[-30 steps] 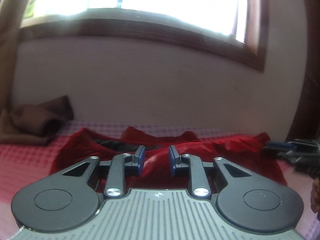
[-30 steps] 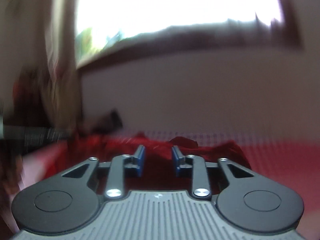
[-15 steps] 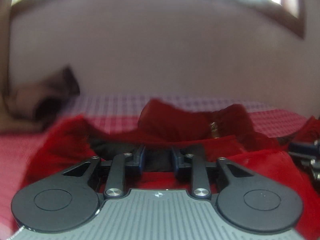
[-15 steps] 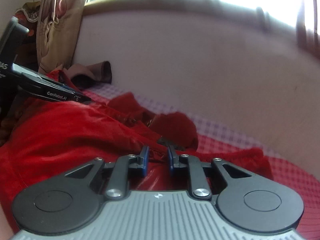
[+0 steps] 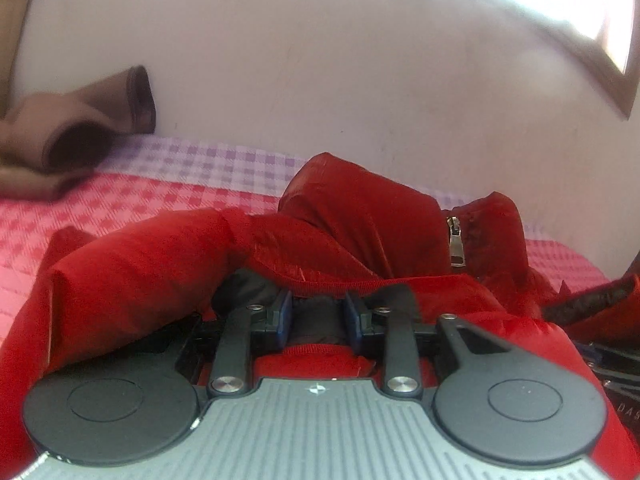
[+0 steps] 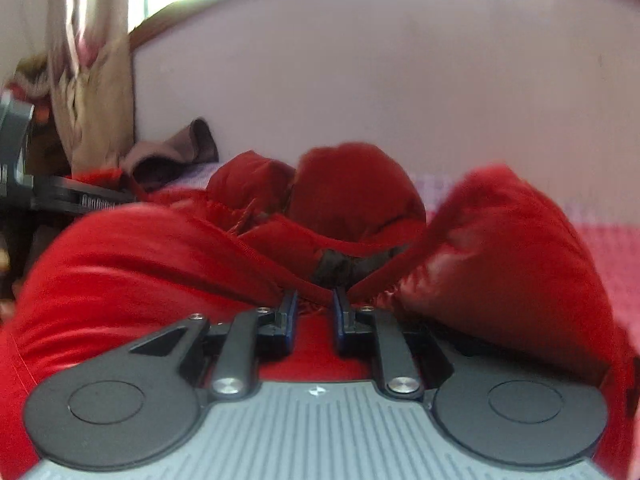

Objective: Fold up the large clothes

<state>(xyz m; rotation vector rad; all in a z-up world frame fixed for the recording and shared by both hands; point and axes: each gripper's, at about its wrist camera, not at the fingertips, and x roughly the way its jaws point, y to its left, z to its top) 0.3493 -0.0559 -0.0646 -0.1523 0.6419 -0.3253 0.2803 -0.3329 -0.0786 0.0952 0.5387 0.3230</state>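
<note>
Folding has barely begun: the red jacket (image 5: 352,232) lies rumpled on the bed (image 5: 120,204); left gripper (image 5: 316,314) part-open over its black lining, right gripper (image 6: 314,316) narrowly parted around red fabric.

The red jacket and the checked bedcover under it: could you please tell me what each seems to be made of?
The red jacket looks like a thin, slightly glossy synthetic shell, probably nylon or polyester over padding: it shines in patches, puffs up and has a metal zipper pull. The checked bedcover looks like matte woven cotton or a blend, its pink check flat and dull.
</note>
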